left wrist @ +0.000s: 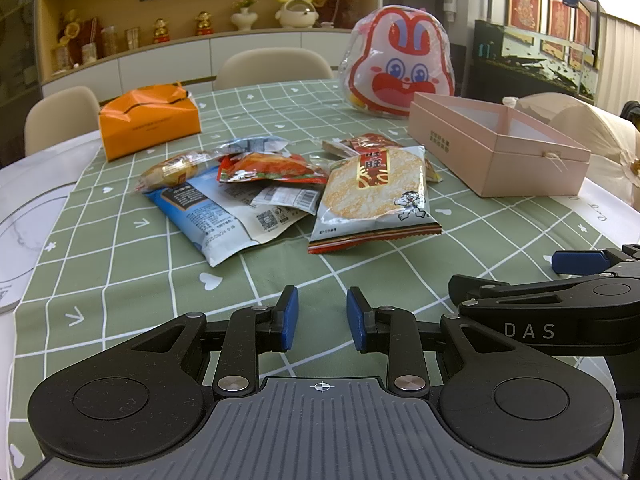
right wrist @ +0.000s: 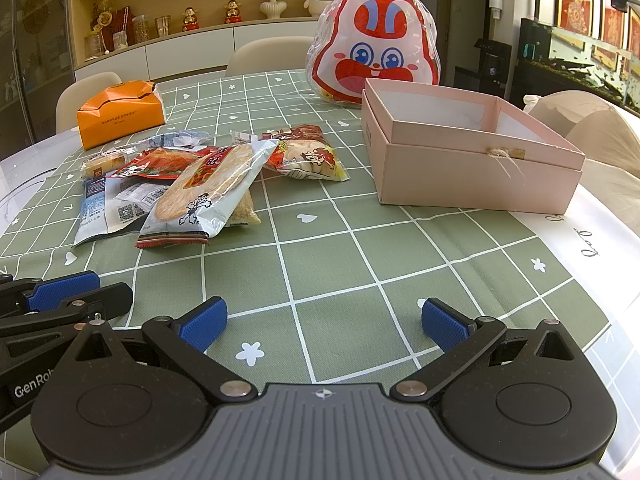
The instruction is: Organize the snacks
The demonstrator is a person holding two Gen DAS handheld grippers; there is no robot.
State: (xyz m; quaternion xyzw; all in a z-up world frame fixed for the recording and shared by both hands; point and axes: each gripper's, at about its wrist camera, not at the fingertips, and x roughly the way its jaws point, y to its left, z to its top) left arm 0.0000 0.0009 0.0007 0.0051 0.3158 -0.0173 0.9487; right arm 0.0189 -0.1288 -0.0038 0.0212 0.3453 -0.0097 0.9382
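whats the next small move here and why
Probably move the right gripper forward and left to the rice cracker packet. Its jaws are wide open and empty, that packet lies on top of the pile nearest to it, and the pink box stands open and empty on its right, ready for snacks.

A green checked tablecloth [right wrist: 360,264] covers the table, bearing a snack pile [right wrist: 192,184], pink box [right wrist: 472,168], orange bag [right wrist: 120,116] and rabbit-faced bag [right wrist: 374,48].
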